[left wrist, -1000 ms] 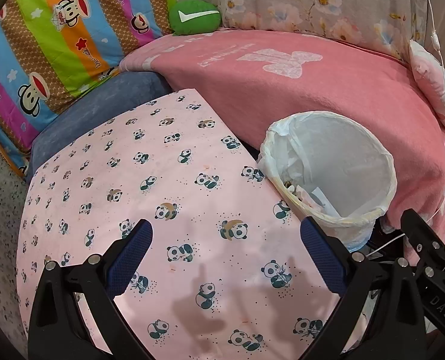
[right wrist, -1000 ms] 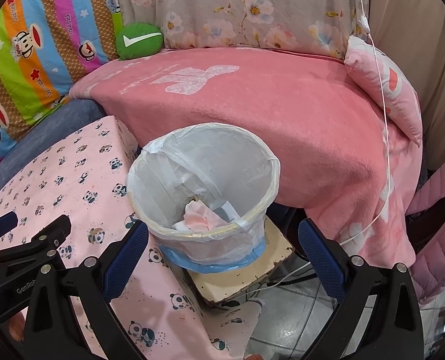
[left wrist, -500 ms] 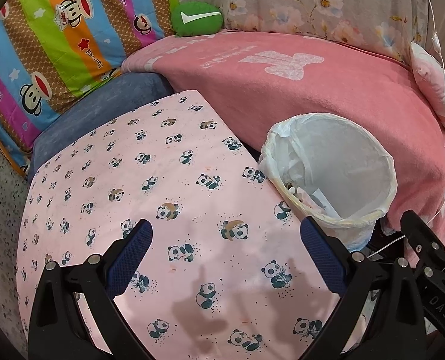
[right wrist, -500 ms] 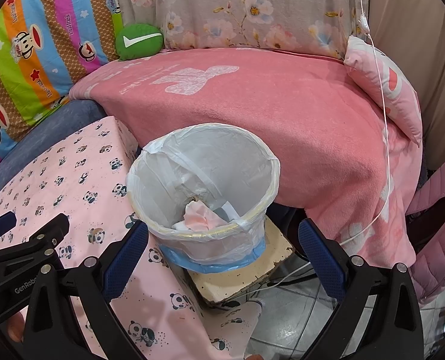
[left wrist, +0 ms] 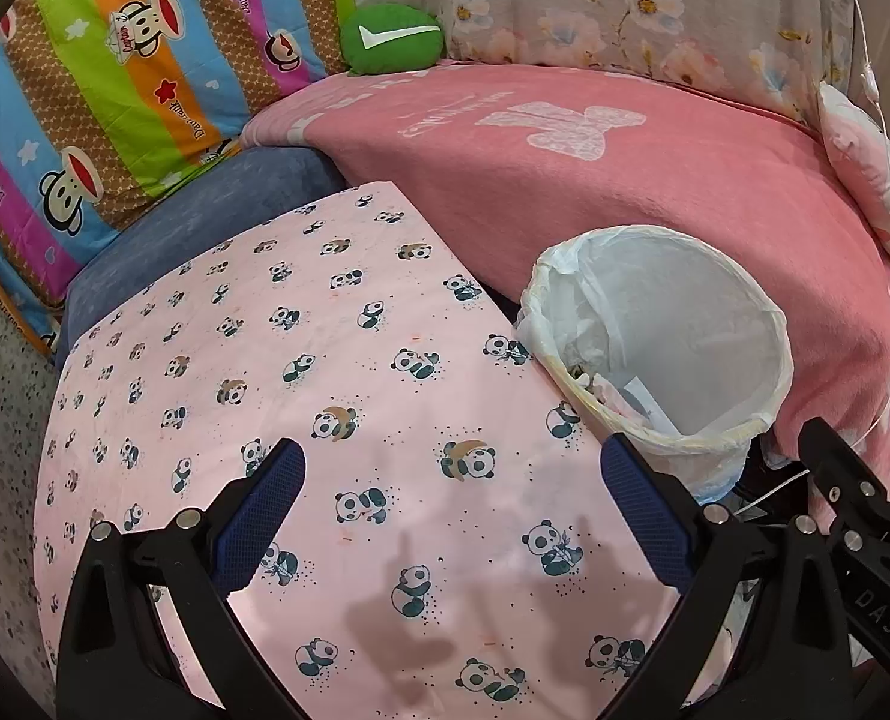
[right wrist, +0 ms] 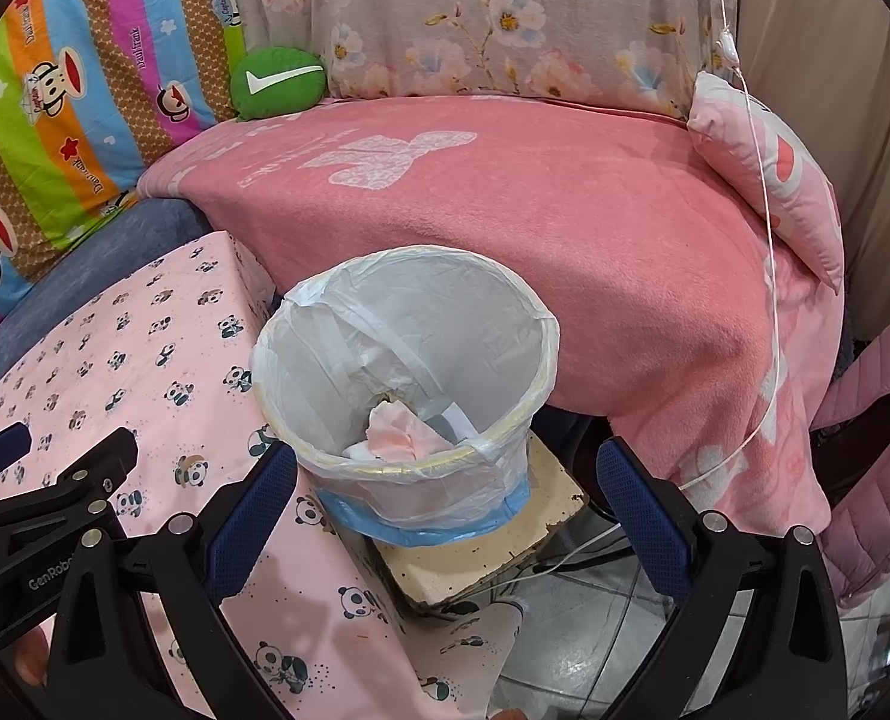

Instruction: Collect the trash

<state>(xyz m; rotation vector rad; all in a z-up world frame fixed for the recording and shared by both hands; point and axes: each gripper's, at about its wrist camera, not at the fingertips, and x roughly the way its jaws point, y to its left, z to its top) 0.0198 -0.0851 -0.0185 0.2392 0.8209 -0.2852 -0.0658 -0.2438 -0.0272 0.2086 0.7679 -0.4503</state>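
A small bin lined with a white plastic bag [right wrist: 405, 324] stands on a cream block beside the table; crumpled pink and white trash [right wrist: 393, 435] lies inside it. The bin also shows in the left wrist view [left wrist: 661, 324]. My left gripper [left wrist: 451, 489] is open and empty above the pink panda tablecloth [left wrist: 276, 360]. My right gripper [right wrist: 445, 489] is open and empty, just in front of the bin. No loose trash shows on the tablecloth.
A sofa under a pink blanket [right wrist: 535, 198] runs behind the bin. A green cushion [left wrist: 390, 39], a striped monkey-print cover [left wrist: 114, 72] and a pink pillow [right wrist: 769, 168] lie around it. A white cable [right wrist: 766, 228] hangs at the right. Tiled floor [right wrist: 589, 654] shows below.
The left view has shifted slightly; both grippers stay open and almost still.
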